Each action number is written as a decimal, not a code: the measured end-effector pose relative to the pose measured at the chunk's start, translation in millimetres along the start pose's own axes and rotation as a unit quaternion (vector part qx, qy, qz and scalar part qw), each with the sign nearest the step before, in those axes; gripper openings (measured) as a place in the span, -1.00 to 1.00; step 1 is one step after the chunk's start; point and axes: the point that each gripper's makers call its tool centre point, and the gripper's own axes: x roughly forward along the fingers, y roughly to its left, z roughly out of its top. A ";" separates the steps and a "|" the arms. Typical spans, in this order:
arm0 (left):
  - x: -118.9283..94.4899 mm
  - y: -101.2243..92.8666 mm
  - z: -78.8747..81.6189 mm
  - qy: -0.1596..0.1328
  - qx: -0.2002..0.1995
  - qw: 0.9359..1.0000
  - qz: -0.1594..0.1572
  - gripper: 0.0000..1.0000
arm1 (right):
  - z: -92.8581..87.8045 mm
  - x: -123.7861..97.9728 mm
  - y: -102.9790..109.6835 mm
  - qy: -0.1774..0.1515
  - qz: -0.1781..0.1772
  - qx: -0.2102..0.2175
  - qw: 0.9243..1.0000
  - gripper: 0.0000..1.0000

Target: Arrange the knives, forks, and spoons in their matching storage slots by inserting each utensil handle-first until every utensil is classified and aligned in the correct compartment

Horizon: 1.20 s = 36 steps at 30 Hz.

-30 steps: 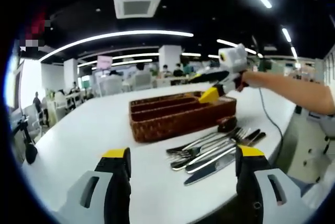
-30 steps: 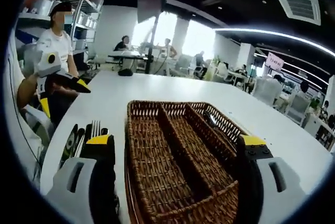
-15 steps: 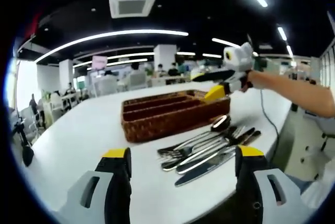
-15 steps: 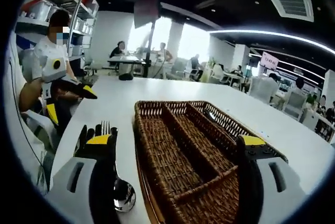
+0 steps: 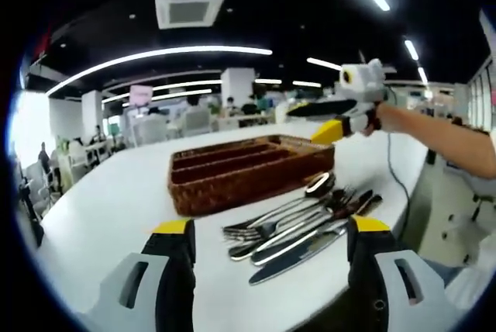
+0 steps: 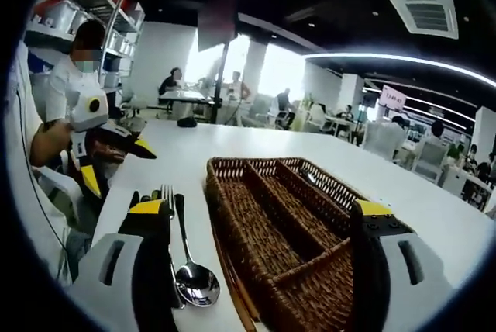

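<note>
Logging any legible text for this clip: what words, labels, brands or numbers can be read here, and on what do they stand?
None can be read.
Pink hanging sign in the right gripper view: it bears marks, too small and blurred to read.
The same sign in the left gripper view: blurred.
Wicker basket, cutlery, left gripper and right gripper: no lettering visible.

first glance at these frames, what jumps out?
The brown wicker tray with long compartments, mid-table. A heap of knives, forks and spoons lies on the white table beside it, none slotted yet. Both grippers, left and right, are open, holding nothing.
</note>
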 end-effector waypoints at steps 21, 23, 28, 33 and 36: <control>22.3 -4.3 -7.0 0.024 0.029 0.998 -0.046 0.53 | -12.2 -25.5 9.0 -0.020 -0.031 0.023 0.999 0.95; 26.5 -7.2 -6.1 0.027 0.030 0.997 -0.062 0.50 | -9.9 -30.3 12.9 -0.028 -0.034 0.026 0.999 0.94; 35.7 -11.6 -0.2 0.027 0.019 0.996 -0.087 0.48 | -9.8 -41.6 23.9 -0.038 -0.045 0.028 0.998 0.93; 45.7 -15.7 0.9 0.038 0.034 0.993 -0.108 0.43 | -12.5 -43.4 19.1 -0.044 -0.055 0.034 0.997 0.92; 51.7 -18.5 -1.2 0.045 0.041 0.991 -0.122 0.36 | -14.7 -48.2 20.0 -0.045 -0.065 0.036 0.996 0.90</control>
